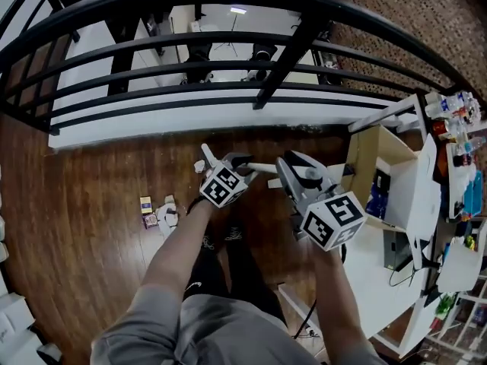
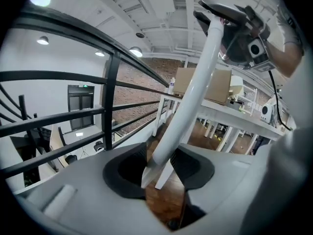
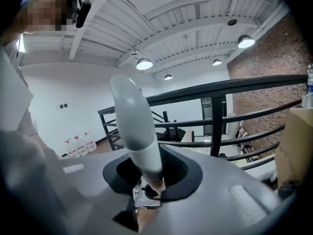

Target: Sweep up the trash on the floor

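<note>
The trash [image 1: 157, 212], a few small boxes and wrappers, lies on the wooden floor to the left of the person's legs. A white handle [image 1: 261, 168] runs level between the two grippers. My right gripper [image 1: 283, 169] is shut on it; in the right gripper view the handle [image 3: 137, 131] rises from the closed jaws [image 3: 151, 177] to a rounded grey end. My left gripper [image 1: 221, 158] is open. In the left gripper view the handle [image 2: 195, 87] slants down from the right gripper [image 2: 239, 28], and its tip lies loosely between the left gripper [image 2: 161, 173] jaws, with floor showing beside it.
A black railing [image 1: 228, 48] curves along the floor's far edge, close in front. White tables [image 1: 396, 204] with a cardboard box [image 1: 369, 158] and bottles [image 1: 453, 105] stand at the right. Water jugs [image 3: 78, 148] stand by a far wall. White boxes [image 1: 15, 318] sit at the lower left.
</note>
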Tool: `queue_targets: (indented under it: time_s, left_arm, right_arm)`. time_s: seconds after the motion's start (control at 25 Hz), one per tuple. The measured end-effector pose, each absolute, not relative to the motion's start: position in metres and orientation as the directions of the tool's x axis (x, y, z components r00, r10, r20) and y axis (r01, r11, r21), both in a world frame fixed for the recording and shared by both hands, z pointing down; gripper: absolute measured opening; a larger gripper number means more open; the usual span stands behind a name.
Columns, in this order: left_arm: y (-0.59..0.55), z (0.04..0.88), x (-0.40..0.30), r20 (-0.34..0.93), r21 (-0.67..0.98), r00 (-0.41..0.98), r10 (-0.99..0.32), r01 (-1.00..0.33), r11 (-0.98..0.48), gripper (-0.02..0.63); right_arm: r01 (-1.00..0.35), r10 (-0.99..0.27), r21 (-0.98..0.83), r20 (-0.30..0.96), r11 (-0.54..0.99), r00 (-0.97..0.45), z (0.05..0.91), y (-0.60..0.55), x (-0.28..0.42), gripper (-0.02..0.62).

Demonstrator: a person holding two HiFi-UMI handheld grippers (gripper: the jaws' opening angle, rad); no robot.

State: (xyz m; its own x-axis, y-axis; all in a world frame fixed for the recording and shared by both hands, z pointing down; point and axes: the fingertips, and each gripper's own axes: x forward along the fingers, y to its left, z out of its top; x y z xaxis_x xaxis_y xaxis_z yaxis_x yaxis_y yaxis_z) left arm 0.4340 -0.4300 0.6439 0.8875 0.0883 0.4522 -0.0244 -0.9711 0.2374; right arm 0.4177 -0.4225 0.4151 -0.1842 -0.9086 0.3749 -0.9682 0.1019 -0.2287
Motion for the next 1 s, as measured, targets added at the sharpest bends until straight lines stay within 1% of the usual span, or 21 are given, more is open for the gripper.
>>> queue_targets:
  time_s: [0.2,0.28,0.4,0.48,0.6,0.8,1.0]
  left_arm:
    - [-0.457,0.679,0.464,0.453,0.263,0.891,0.034,-0.097,-0.960,0.152]
    - [-0.470,0.695,0.459,0.459,0.271,0.888,0.019,-0.119,-0.955,0.152]
    - [-0.482,0.702,0.449,0.431,0.293,0.902,-0.031,-0.172,-0.940,0.153]
    - [-0.489,0.704,0.441,0.448,0.286,0.892,-0.063,-0.210,-0.935,0.155]
    - [-0.486,0.705,0.422,0.484,0.285,0.873,-0.068,-0.230,-0.930,0.153]
    - [-0.487,0.707,0.377,0.508,0.291,0.855,-0.099,-0.279,-0.915,0.153]
    - [-0.481,0.710,0.311,0.547,0.282,0.830,-0.114,-0.310,-0.908,0.152]
  right_arm:
    - [-0.970,-0.891,-0.177,0.396,0.165,-0.224,0.449,-0.454,0.435,0.069]
    - [-0.967,-0.890,-0.173,0.386,0.188,-0.243,0.462,-0.468,0.429,0.069]
    - [-0.956,-0.887,-0.187,0.365,0.227,-0.282,0.472,-0.479,0.423,0.067]
    - [-0.944,-0.874,-0.197,0.366,0.264,-0.321,0.476,-0.483,0.418,0.069]
    - [-0.925,-0.847,-0.211,0.376,0.317,-0.376,0.476,-0.483,0.400,0.069]
    - [-0.895,-0.811,-0.238,0.381,0.377,-0.443,0.475,-0.487,0.355,0.072]
    - [-0.859,-0.769,-0.241,0.385,0.451,-0.511,0.477,-0.480,0.286,0.075]
